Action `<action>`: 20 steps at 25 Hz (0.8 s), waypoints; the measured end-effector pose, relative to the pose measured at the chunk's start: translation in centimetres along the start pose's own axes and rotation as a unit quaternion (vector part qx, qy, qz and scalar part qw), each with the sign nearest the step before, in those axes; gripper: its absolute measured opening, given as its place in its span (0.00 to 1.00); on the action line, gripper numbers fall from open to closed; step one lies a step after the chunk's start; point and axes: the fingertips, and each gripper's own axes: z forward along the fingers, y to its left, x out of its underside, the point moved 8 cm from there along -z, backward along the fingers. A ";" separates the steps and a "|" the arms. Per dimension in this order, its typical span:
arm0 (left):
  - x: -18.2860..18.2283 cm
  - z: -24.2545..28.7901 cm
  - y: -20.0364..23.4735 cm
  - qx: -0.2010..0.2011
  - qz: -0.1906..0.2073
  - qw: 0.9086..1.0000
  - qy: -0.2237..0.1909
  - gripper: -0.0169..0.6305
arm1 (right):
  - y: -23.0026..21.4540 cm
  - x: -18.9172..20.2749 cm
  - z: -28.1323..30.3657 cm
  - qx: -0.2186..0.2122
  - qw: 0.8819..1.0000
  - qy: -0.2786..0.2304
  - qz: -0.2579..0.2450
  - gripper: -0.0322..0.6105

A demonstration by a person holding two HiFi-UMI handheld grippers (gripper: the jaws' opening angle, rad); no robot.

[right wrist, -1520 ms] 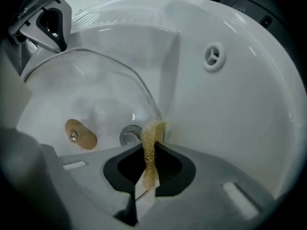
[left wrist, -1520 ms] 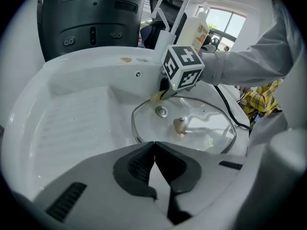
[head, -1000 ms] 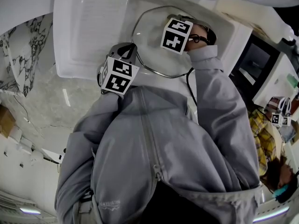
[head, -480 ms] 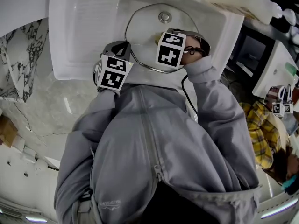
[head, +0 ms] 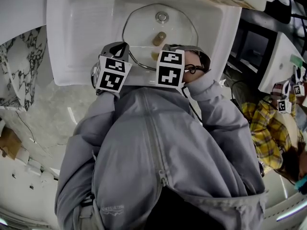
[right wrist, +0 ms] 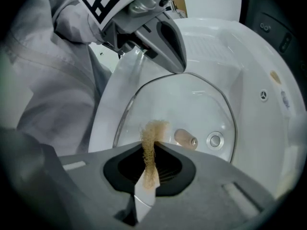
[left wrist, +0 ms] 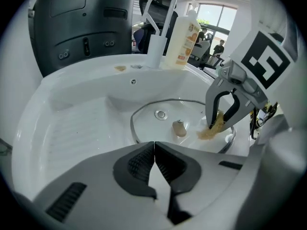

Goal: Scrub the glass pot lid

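The glass pot lid [head: 141, 25] lies in the white sink [head: 81, 42], its tan knob [head: 159, 38] pointing up. My right gripper [right wrist: 148, 145] is shut on a tan scrub pad [right wrist: 154, 128], and the pad [left wrist: 211, 131] presses on the lid's near right part beside the knob [left wrist: 179, 128]. My left gripper [left wrist: 154, 145] is shut, its tips at the lid's near left rim [right wrist: 184, 73]. Nothing shows between its jaws, and whether they pinch the rim is hidden. In the head view both grippers [head: 123, 47] [head: 160, 56] reach over the sink's near edge.
The drain [head: 162, 17] shows through the glass. A faucet [left wrist: 158, 28] and a soap bottle [left wrist: 182, 37] stand behind the basin, next to a dark appliance [left wrist: 81, 28]. Another person in a yellow plaid shirt [head: 268, 133] is at the right.
My right gripper has drawn the pad from the lid's middle toward its near rim, uncovering the knob. The left gripper stays at the rim.
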 end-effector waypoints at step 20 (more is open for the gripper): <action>-5.7 1.1 -7.6 0.119 0.097 0.988 -0.034 0.04 | -4.3 8.7 -7.7 0.067 0.982 -0.104 0.142 0.10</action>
